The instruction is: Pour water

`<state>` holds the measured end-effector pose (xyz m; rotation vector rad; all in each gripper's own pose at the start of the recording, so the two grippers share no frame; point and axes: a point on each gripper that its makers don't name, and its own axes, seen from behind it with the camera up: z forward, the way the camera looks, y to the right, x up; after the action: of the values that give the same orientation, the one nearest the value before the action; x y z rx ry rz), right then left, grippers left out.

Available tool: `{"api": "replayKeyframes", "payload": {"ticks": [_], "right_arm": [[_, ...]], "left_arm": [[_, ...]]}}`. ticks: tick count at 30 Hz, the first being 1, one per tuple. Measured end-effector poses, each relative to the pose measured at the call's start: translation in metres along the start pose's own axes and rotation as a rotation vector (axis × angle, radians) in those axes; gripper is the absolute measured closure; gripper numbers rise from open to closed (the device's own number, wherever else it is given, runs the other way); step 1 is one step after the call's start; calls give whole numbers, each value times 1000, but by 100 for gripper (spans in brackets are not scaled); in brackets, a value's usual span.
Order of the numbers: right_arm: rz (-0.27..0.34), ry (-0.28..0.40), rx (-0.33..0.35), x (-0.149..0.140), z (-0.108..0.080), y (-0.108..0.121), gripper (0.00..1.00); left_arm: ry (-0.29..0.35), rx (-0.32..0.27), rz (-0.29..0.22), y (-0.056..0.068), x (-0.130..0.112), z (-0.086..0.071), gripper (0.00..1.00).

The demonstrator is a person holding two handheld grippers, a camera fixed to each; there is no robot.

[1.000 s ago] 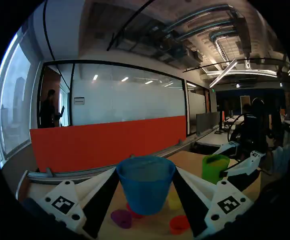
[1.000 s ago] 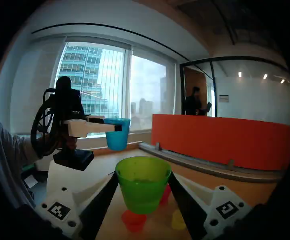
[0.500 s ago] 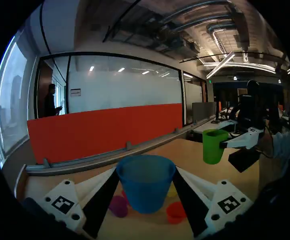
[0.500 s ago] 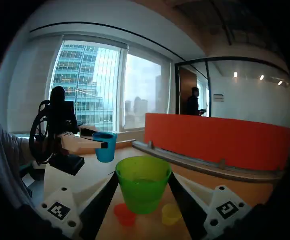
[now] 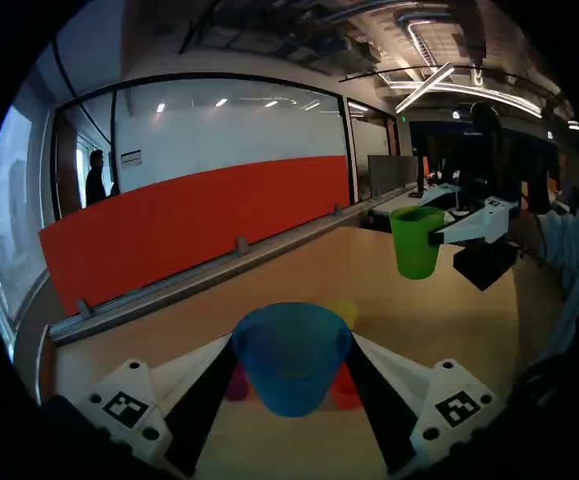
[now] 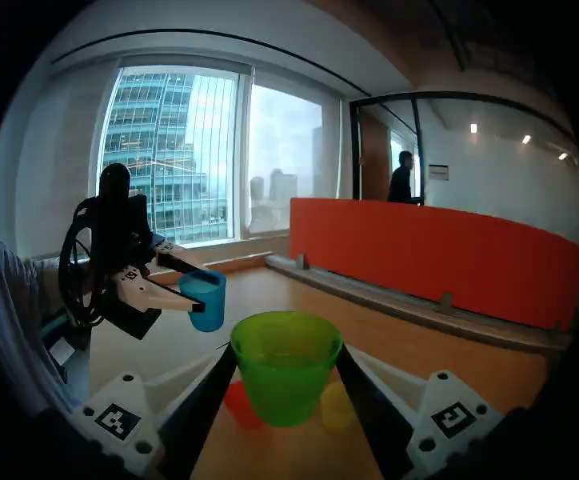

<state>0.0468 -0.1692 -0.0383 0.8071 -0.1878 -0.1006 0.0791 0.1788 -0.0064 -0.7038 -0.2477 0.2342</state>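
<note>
Spanning both views, the desk (image 5: 305, 272) is the widest thing, a pale wood top running back to an orange panel (image 5: 193, 216). Above it each claw pinches a cup. The left claw (image 5: 292, 352) has both fingers pressed on the sides of the blue cup (image 5: 292, 380), and the right claw (image 6: 285, 372) grips the green cup (image 6: 285, 392) the same way. Both cups are upright, held off the desk and well apart; in the right gripper view the blue cup hangs to the left and farther off. Smallest are a few little cups (image 6: 237, 400), red and yellow, standing on the desk beneath. I cannot tell for sure which cup holds the water. The step in hand looks like bringing the two cups together before pouring. To do it well, I judge, set the pouring rim just above and beside the other rim first, hold the receiving cup level and steady, then tip slowly. A quick tilt from this far apart would likely spill onto the desk.
</note>
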Motion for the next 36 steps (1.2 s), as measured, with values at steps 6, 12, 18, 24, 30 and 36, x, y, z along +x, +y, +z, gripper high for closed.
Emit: {"api": "replayKeyframes", "payload": {"ticks": [6, 12, 18, 24, 30, 36], "right_arm": [[-8, -62, 16, -22, 3, -1, 9], [-34, -141, 21, -50, 6, 1, 9], [-36, -204, 23, -72, 9, 6, 9], [-46, -264, 30, -94, 12, 8, 9], [-58, -310, 37, -112, 17, 6, 9], [-53, -344, 41, -127, 23, 5, 9]], "left_arm": [[-64, -3, 28, 3, -25, 7, 11], [-126, -14, 48, 8, -49, 11, 11], [-186, -31, 55, 11, -72, 16, 10], [-243, -55, 60, 16, -93, 20, 11], [-297, -70, 68, 16, -113, 26, 11], [-346, -73, 69, 12, -131, 34, 11]]}}
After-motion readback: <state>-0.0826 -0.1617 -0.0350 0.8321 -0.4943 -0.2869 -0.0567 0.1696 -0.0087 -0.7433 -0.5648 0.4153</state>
